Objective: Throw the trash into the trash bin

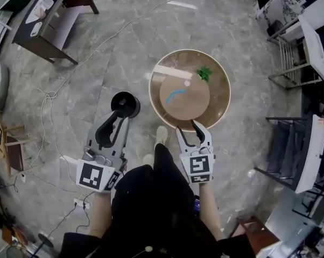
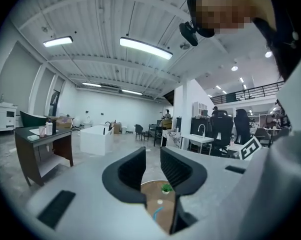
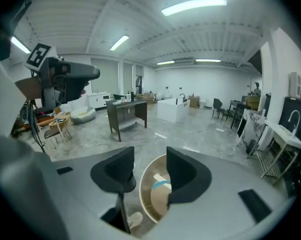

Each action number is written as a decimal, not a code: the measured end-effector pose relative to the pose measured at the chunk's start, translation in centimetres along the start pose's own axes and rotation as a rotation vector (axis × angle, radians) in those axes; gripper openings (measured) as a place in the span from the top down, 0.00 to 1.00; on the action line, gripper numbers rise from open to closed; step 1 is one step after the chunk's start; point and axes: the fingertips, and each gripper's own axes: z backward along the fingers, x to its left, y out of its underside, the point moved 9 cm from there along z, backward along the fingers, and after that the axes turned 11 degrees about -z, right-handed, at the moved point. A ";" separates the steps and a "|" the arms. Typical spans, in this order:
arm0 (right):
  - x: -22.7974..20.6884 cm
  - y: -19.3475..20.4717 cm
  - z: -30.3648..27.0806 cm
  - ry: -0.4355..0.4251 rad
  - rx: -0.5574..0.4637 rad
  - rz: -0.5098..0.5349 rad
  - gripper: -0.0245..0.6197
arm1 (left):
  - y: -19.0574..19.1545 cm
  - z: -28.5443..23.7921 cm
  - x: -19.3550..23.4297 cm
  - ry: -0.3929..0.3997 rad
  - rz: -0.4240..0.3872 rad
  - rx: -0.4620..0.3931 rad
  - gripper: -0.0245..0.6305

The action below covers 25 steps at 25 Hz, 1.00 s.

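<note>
A round wooden table [image 1: 218, 104] stands on the floor ahead of me. On it lie a blue curved strip [image 1: 176, 95], a white strip [image 1: 171, 72], a small white bit [image 1: 187, 83] and a small green plant [image 1: 204, 73]. A black trash bin [image 1: 125, 104] stands on the floor left of the table. My left gripper [image 1: 119, 120] hovers just short of the bin, open and empty. My right gripper [image 1: 192, 127] is at the table's near rim, open with nothing between its jaws. The right gripper view shows the blue strip [image 3: 161, 185] beyond that gripper [image 3: 150, 166]. In the left gripper view, the plant [image 2: 166, 187] appears past the left gripper [image 2: 153, 164].
A dark desk [image 1: 49, 20] stands at the far left, and cables [image 1: 49, 98] run over the grey floor to a power strip [image 1: 78, 202]. Metal racks and desks [image 1: 307, 144] line the right side. My shoe [image 1: 161, 134] is between bin and table.
</note>
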 end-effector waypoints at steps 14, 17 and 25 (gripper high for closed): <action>-3.1 6.9 -13.9 -0.032 0.285 0.028 0.63 | 9.1 -6.2 2.4 0.043 0.085 0.211 0.82; -4.1 8.8 -16.9 0.006 0.318 0.031 0.63 | 11.8 -7.4 2.9 0.078 0.104 0.263 0.82; -5.8 15.6 -25.6 0.027 0.423 0.099 0.65 | 20.9 -11.4 2.8 0.183 0.193 0.330 0.82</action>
